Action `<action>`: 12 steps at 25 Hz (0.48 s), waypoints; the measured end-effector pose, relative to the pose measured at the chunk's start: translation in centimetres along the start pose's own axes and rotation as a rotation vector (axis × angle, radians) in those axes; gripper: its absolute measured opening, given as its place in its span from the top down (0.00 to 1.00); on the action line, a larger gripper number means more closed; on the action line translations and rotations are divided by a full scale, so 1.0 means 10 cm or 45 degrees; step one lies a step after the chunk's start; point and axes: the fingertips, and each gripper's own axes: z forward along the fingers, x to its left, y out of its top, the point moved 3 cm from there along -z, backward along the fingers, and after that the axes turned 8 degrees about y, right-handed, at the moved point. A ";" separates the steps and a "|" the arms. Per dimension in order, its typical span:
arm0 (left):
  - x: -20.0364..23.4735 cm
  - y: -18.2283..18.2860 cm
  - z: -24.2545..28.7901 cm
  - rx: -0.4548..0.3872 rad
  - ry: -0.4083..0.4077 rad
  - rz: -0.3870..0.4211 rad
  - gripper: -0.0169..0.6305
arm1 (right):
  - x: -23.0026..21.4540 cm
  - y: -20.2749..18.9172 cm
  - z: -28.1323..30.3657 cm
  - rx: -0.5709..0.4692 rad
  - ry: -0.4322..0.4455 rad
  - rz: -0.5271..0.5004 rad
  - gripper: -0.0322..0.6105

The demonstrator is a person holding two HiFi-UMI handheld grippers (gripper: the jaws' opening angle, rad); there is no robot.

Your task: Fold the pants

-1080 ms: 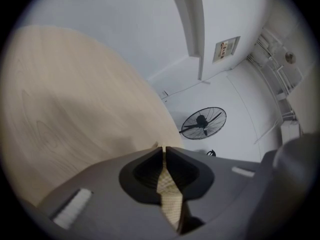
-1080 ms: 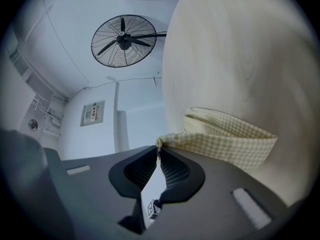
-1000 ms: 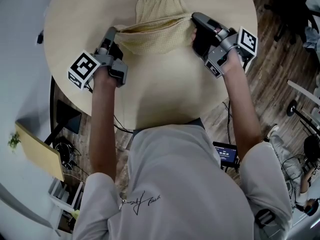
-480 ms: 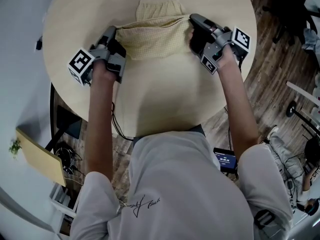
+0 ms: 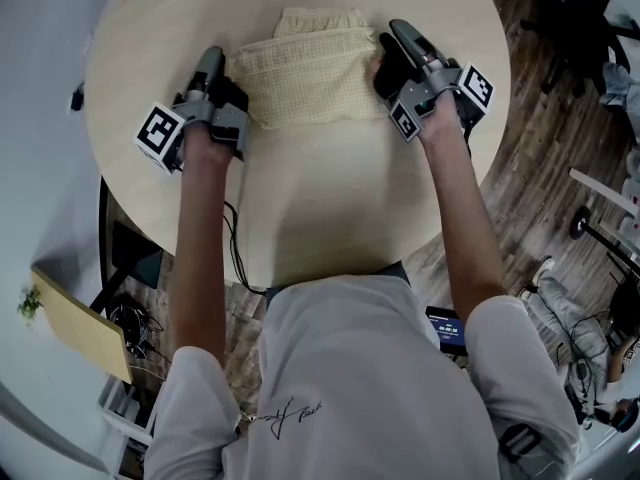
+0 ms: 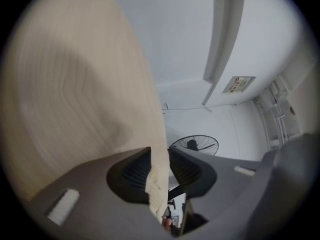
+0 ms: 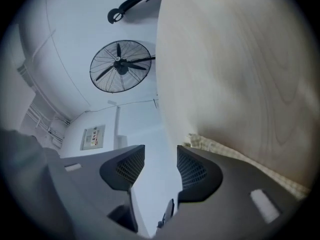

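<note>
The pale yellow pants [image 5: 310, 73] lie folded flat on the round wooden table [image 5: 330, 188]. My left gripper [image 5: 208, 66] is at their left edge, my right gripper [image 5: 398, 36] at their right edge. In the left gripper view the left gripper [image 6: 159, 156] has just been opening; a strip of yellow cloth [image 6: 156, 186] still hangs between its pads, lying against one pad and clear of the other. The right gripper [image 7: 161, 154] has just opened wide with nothing between its jaws. The pants' edge [image 7: 210, 145] lies just outside its right jaw.
The table's near rim [image 5: 300, 268] is close to the person's body. Cables [image 5: 235, 253] hang below the table at the left. A small screen [image 5: 447, 330] sits by the person's leg. A standing fan [image 7: 120, 65] is beyond the table, and a chair base [image 5: 600, 228] at the right.
Both grippers moved away from the person and carried the raised fold over the far layer; the pants now lie flat. The right jaws let go of the cloth, and the left jaws loosened.
</note>
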 end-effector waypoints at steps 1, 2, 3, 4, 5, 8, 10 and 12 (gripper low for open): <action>-0.04 0.03 0.00 0.001 -0.019 0.037 0.76 | 0.03 0.03 0.04 -0.021 0.016 -0.022 0.66; -0.09 0.03 0.00 0.006 -0.038 0.078 0.73 | 0.06 0.05 0.06 -0.026 0.025 -0.043 0.65; -0.13 0.03 -0.03 0.011 -0.057 0.119 0.72 | 0.09 0.04 0.06 -0.019 0.032 -0.062 0.66; -0.16 0.02 -0.06 0.015 -0.075 0.161 0.72 | 0.12 0.03 0.05 -0.003 0.038 -0.079 0.66; -0.19 0.01 -0.10 0.017 -0.088 0.202 0.72 | 0.15 0.00 0.02 0.017 0.041 -0.097 0.66; -0.19 0.00 -0.21 0.018 -0.060 0.327 0.72 | 0.22 -0.06 -0.08 0.067 0.047 -0.149 0.71; -0.18 -0.02 -0.24 0.025 -0.034 0.385 0.73 | 0.26 -0.08 -0.14 0.084 0.045 -0.193 0.77; -0.21 -0.06 -0.28 0.028 -0.025 0.428 0.74 | 0.32 -0.10 -0.20 0.111 0.044 -0.252 0.82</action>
